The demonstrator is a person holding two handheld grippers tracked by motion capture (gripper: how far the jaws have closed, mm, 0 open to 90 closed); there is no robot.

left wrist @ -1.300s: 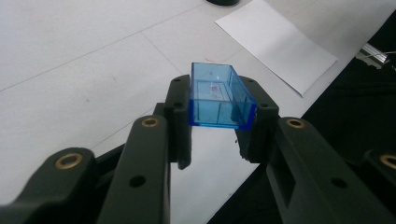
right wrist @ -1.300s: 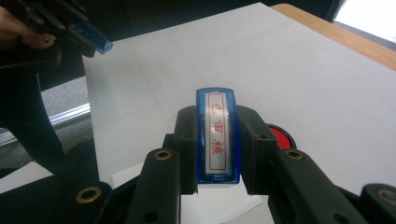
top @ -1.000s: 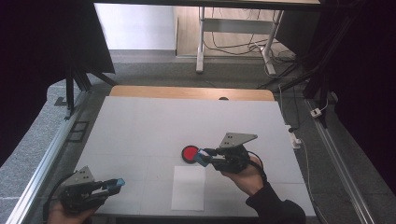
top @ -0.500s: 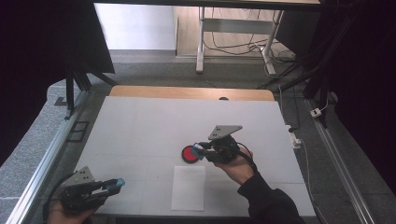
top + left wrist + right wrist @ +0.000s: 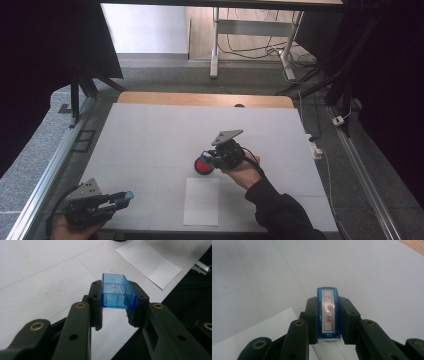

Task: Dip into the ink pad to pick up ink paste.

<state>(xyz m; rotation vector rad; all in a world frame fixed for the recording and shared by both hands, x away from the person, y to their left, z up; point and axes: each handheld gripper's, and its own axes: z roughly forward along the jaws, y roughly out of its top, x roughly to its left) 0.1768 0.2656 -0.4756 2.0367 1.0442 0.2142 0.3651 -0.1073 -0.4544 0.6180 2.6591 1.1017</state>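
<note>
My left gripper (image 5: pixel 122 198) hovers at the table's near left corner, shut on a clear blue rectangular cap (image 5: pixel 116 286) held by its sides between the jaws (image 5: pixel 117 294). My right gripper (image 5: pixel 209 159) is shut on a blue stamp (image 5: pixel 329 320) with a white label bearing red characters. In the high view the stamp's end sits over the round red ink pad (image 5: pixel 201 167) at mid-table; whether it touches the pad I cannot tell.
A white sheet of paper (image 5: pixel 201 200) lies just in front of the ink pad, toward the near edge. The white tabletop (image 5: pixel 150 135) has a wooden strip (image 5: pixel 200 99) at the far edge. Metal rails run along both sides.
My right gripper has moved left and down with the stamp, from beside the red ink pad to over it. The left gripper has stayed where it was.
</note>
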